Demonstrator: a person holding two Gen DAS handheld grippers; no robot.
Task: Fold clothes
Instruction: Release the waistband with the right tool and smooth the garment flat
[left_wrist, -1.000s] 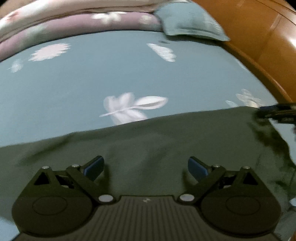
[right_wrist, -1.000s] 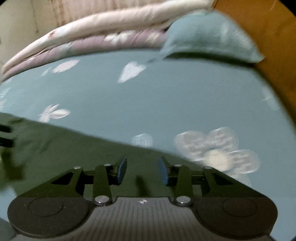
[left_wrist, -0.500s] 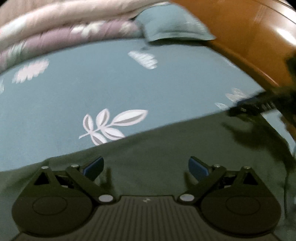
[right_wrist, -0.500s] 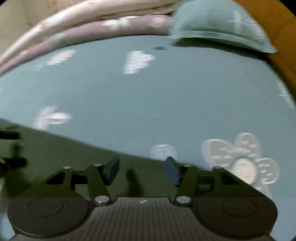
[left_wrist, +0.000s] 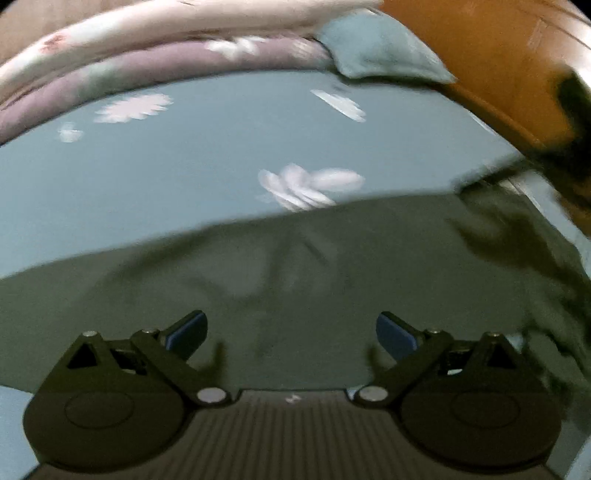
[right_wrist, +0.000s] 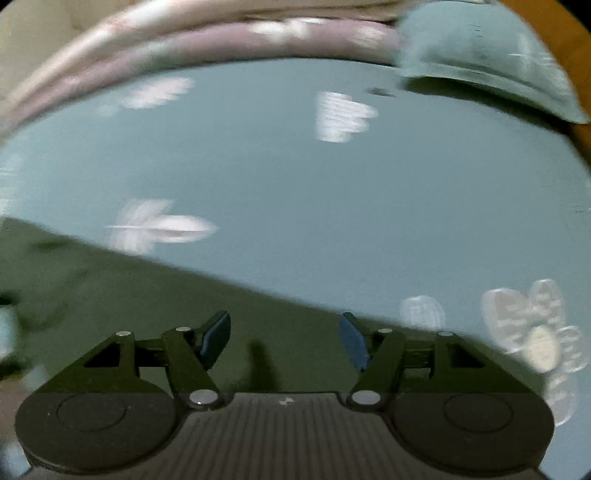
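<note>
No brand, label or legible writing appears in either view; both are blurred by motion.

Left wrist view: the left hand-held gripper (left_wrist: 291, 330) occupies the lower centre of the frame, jaws spread wide and released, nothing between the blue fingertips (left_wrist: 186, 330). Whether the tips touch the cloth below cannot be told. The dark green garment (left_wrist: 295, 273) lies spread on the bed across the lower half of the frame, its far edge running from middle left to middle right. At the right edge a dark smeared shape (left_wrist: 569, 122), too blurred to identify, sits above the garment's right corner.

Right wrist view: the right hand-held gripper (right_wrist: 285, 338) sits at lower centre, jaws parted and empty, less widely than the left, over the garment (right_wrist: 110, 295), which fills the lower left of the frame.

Surroundings: the teal bed sheet (right_wrist: 295, 192) with white flower and leaf prints fills the middle of both frames; folded pink and mauve quilts (left_wrist: 155, 48) lie along the top, a teal pillow (right_wrist: 480, 48) at upper right, and an orange-brown wooden headboard (left_wrist: 498, 48) in the upper right corner.
</note>
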